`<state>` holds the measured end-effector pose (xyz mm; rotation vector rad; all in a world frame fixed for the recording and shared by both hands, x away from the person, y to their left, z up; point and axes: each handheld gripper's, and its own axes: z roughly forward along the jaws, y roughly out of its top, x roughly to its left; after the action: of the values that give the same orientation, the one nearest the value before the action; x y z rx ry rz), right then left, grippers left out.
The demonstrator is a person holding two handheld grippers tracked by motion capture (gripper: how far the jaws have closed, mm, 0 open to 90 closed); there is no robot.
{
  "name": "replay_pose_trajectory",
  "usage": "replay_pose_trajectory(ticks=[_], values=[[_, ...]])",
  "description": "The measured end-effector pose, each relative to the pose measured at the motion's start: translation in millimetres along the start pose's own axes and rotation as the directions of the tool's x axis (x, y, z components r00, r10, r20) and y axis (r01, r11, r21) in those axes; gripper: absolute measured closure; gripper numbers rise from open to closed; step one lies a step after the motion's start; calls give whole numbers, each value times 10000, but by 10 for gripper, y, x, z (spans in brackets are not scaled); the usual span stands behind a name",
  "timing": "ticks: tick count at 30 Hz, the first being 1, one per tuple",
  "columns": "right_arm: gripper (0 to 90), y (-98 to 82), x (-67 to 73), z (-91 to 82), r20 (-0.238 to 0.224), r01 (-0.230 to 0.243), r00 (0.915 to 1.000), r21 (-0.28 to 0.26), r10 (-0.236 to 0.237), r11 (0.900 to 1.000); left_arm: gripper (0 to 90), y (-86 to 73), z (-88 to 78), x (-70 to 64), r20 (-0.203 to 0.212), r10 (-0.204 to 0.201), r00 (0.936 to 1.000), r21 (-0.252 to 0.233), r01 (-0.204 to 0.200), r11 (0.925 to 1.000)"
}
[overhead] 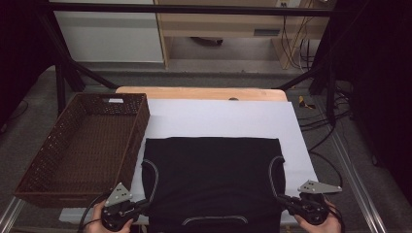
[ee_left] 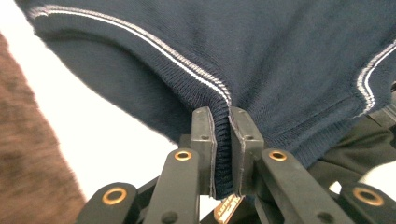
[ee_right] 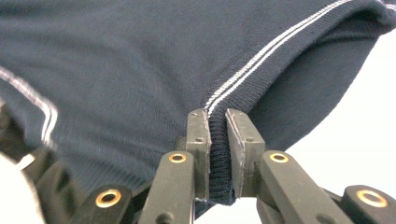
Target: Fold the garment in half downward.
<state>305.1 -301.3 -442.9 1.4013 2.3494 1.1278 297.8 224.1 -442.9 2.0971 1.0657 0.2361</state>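
Pinching the dark knit garment shoulders: left gripper and right gripper clamped tight.

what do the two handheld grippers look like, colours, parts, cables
Both the left gripper and the right gripper are black, each topped by a grey three-cornered plate with small holes, and a dark cable trails from each. Seen from the gripper views, the jaws are matte black linkage arms with brass-coloured rivets, ending in flat dark pads with pale worn edges and small screws.
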Motion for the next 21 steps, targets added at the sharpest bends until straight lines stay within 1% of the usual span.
replay_pose_trajectory(ticks=[1,3,5,6,7,9,10,12,13,14,16,17,19,21], values=[[788,-16,16,17,-22,55,10000,162,-55,9999,802,-12,17,-3,13,37,10000,-26,-37,10000],[751,-64,35,87,16,7,10000,625,-8,9980,774,-27,86,-26,1,261,9997,-24,-261,9997],[680,-111,17,155,121,-1,9999,689,-7,9976,705,-20,164,-57,-124,409,9991,-128,-411,9991],[637,-123,1,175,160,11,9999,621,-20,9981,655,-7,197,-70,-154,473,9988,-210,-476,9986],[592,-126,-12,189,180,68,9998,425,-76,9991,619,11,224,-81,-162,500,9986,-290,-504,9983],[506,-106,-36,198,199,355,9992,44,-356,9994,526,57,273,-97,-98,593,9982,-680,-598,9959],[440,-88,-45,208,188,366,9992,-268,-361,9990,474,86,298,-99,-53,613,9981,-847,-615,9945],[384,-37,-76,233,246,376,9990,-615,-361,9974,393,147,348,-94,111,740,9972,-1156,-722,9907],[343,-9,-93,248,264,461,9987,-725,-443,9963,359,175,374,-89,168,829,9964,-1309,-800,9882],[317,21,-107,266,307,443,9987,-844,-418,9954,336,203,400,-84,199,916,9956,-1422,-879,9859],[284,80,-128,294,350,572,9979,-912,-542,9942,290,255,458,-66,358,1037,9940,-1680,-963,9811],[255,111,-137,311,360,643,9975,-1040,-608,9925,265,281,488,-57,413,1062,9935,-1760,-974,9796],[230,176,-155,338,353,655,9975,-1155,-618,9911,212,336,539,-44,554,1020,9932,-1746,-910,9804],[196,239,-170,367,357,645,9975,-1278,-604,9897,183,384,578,-52,576,1101,9922,-1801,-981,9787]])
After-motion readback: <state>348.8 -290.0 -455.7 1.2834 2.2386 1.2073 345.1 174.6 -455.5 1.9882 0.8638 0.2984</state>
